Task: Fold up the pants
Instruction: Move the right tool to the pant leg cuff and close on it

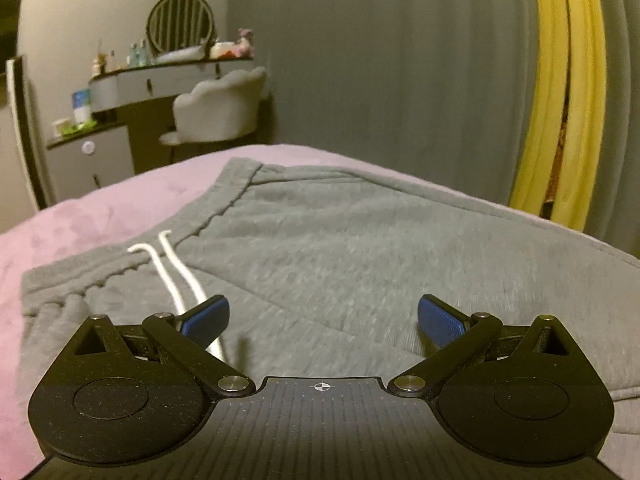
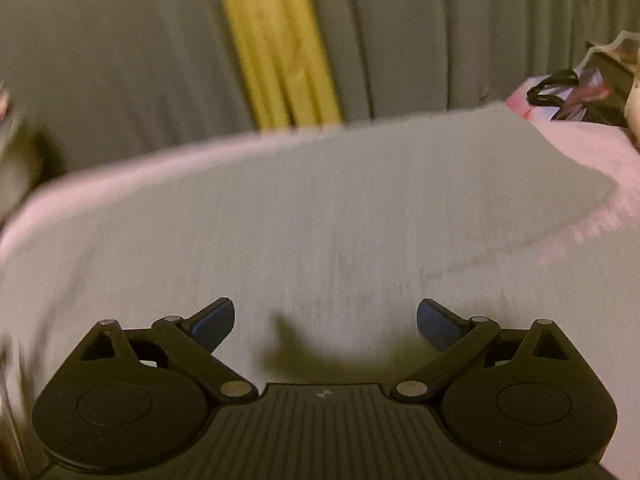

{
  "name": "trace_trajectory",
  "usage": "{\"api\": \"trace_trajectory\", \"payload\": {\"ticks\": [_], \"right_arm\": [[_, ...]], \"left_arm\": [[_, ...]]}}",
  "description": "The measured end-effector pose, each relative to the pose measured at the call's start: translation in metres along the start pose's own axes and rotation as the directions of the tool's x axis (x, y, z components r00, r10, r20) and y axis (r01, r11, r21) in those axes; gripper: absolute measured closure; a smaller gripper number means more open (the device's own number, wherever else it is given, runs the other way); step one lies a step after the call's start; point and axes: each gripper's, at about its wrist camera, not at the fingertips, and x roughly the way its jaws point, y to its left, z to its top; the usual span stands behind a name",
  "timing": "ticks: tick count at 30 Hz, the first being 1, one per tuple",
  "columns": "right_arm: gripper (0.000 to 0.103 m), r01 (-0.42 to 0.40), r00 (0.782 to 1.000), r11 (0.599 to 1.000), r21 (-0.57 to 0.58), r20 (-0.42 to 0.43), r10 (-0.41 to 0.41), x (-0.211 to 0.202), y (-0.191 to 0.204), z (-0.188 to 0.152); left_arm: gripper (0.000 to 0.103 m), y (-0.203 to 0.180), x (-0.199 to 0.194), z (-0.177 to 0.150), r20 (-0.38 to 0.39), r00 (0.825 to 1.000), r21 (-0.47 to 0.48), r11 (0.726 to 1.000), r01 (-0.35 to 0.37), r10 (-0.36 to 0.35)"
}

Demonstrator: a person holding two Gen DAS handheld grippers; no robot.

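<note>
Grey sweatpants (image 1: 340, 248) lie spread on a pink bedspread (image 1: 100, 216). Their ribbed waistband (image 1: 224, 204) runs at the left, with two white drawstrings (image 1: 176, 276) trailing toward the camera. My left gripper (image 1: 323, 320) is open and empty, low over the fabric just below the waistband; its left finger sits over the drawstrings. In the right wrist view the pants (image 2: 320, 220) fill the middle, blurred, with an edge at the right. My right gripper (image 2: 325, 320) is open and empty just above the cloth.
A vanity desk (image 1: 160, 80) with bottles and a round mirror, plus a white chair (image 1: 220, 108), stand beyond the bed at left. Grey curtains (image 1: 380, 60) with a yellow strip (image 1: 568, 92) hang behind. Bags (image 2: 580, 96) sit at the bed's far right.
</note>
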Motion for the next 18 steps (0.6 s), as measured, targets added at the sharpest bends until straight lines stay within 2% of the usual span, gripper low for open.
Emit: {"api": "trace_trajectory", "payload": {"ticks": [1,2,3,4,6,7,9,10,13,14,16,18], "right_arm": [[0.021,0.018,1.0,1.0,0.024,0.007,-0.018,0.019,-0.004,0.023],[0.027,0.054,0.999,0.997,0.048,0.006,-0.054,0.04,-0.008,0.047],[0.042,0.089,0.996,0.993,0.08,0.002,-0.089,0.06,-0.011,0.069],[0.051,0.111,0.994,0.985,0.13,0.007,-0.113,0.077,-0.015,0.088],[0.051,0.146,0.989,0.961,0.235,0.001,-0.151,0.111,-0.022,0.121],[0.048,0.188,0.981,0.942,0.278,-0.009,-0.193,0.125,-0.024,0.133],[0.046,0.305,0.951,0.888,0.344,-0.064,-0.301,0.151,-0.028,0.15],[0.043,0.33,0.943,0.871,0.364,-0.083,-0.323,0.161,-0.028,0.154],[0.017,0.38,0.925,0.859,0.342,-0.161,-0.345,0.19,-0.027,0.156],[0.015,0.384,0.923,0.867,0.318,-0.151,-0.354,0.192,-0.022,0.155],[0.021,0.402,0.915,0.872,0.281,-0.145,-0.376,0.193,-0.017,0.151],[0.043,0.427,0.904,0.873,0.235,-0.107,-0.413,0.192,-0.014,0.146]], "left_arm": [[0.0,-0.002,0.005,-0.002,-0.019,1.0,0.018,1.0,0.005,-0.005],[0.0,-0.004,0.011,-0.004,-0.046,0.999,0.039,0.999,0.009,-0.007],[0.0,-0.005,0.015,-0.006,-0.062,0.998,0.05,0.999,0.01,-0.007],[0.0,-0.006,0.019,-0.009,-0.072,0.997,0.054,0.998,0.011,-0.007],[0.0,-0.008,0.022,-0.015,-0.075,0.997,0.058,0.998,0.015,-0.011],[0.0,-0.008,0.024,-0.017,-0.074,0.997,0.058,0.998,0.014,-0.01],[0.0,-0.007,0.029,-0.019,-0.085,0.996,0.043,0.999,0.018,-0.015],[0.0,-0.006,0.03,-0.02,-0.087,0.996,0.028,0.999,0.021,-0.019],[0.0,-0.004,0.032,-0.022,-0.088,0.996,0.004,1.0,0.029,-0.028],[0.0,-0.004,0.033,-0.022,-0.09,0.996,0.004,1.0,0.027,-0.026],[0.0,-0.006,0.033,-0.022,-0.084,0.996,0.009,1.0,0.021,-0.021],[0.0,-0.004,0.033,-0.022,-0.087,0.996,0.0,1.0,0.026,-0.026]]}}
